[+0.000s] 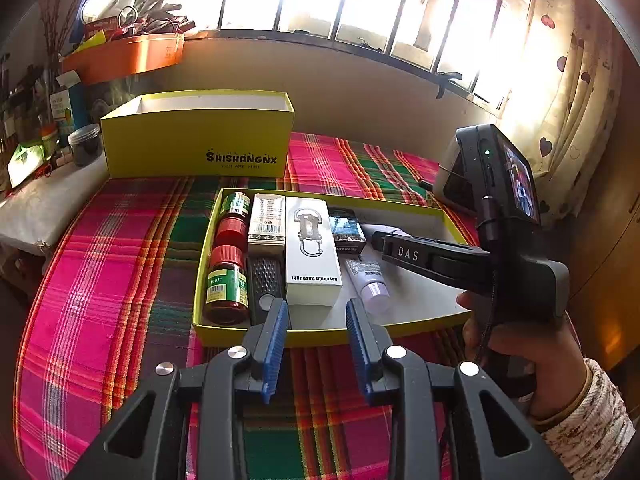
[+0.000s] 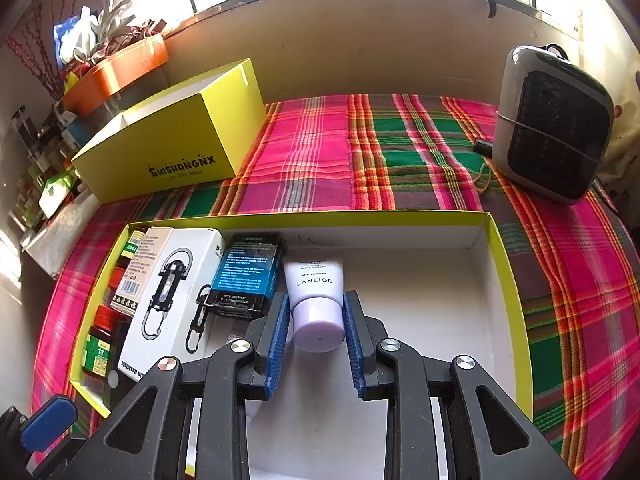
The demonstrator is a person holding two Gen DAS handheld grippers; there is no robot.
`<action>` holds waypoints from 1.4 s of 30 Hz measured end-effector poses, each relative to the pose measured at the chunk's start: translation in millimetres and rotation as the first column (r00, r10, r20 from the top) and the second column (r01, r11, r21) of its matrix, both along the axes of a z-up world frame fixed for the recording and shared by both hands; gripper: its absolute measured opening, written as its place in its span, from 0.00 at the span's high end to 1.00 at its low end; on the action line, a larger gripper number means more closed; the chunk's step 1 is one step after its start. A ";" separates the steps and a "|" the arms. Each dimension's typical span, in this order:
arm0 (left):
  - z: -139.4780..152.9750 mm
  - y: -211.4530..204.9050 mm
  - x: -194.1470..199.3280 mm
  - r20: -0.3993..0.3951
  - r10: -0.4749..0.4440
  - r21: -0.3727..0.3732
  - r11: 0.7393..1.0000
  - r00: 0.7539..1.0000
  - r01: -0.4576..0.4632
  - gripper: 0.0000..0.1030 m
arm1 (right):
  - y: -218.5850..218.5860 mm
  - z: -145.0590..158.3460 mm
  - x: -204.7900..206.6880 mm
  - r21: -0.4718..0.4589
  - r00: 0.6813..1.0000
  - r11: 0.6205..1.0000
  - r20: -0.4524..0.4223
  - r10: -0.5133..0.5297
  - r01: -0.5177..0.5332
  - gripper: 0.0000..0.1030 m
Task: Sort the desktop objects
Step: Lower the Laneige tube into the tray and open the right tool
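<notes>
A shallow yellow tray lies on the plaid cloth. It holds two red-capped jars, a small barcode box, a black ribbed item, a white keychain-flashlight box, a blue-black box and a lilac-capped Laneige tube. The tube lies flat on the tray floor. My right gripper hovers over it, open, with the cap showing between the pads. In the left wrist view the right gripper is clear of the cap. My left gripper is open and empty over the tray's near wall.
A deep yellow box stands open behind the tray. A grey heater sits at the back right of the cloth. An orange bin and cluttered shelves are at the left. A hand holds the right gripper.
</notes>
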State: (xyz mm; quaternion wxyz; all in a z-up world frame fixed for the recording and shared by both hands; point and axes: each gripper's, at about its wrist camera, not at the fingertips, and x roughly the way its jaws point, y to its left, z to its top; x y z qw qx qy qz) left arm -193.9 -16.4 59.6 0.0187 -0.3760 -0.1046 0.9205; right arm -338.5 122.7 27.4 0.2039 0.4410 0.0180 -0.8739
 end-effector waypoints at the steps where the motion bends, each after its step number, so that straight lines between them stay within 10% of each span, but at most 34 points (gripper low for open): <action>1: 0.1 0.1 -0.3 0.001 0.000 0.001 1.000 1.000 0.000 0.70 | 0.2 -0.3 -0.5 -0.003 1.000 1.000 0.001 -0.001 0.001 0.73; 42: 2.1 27.5 15.4 0.019 -0.042 -0.075 0.996 0.999 0.043 0.70 | 53.4 33.8 47.8 -0.155 1.000 0.988 0.013 -0.014 0.016 0.71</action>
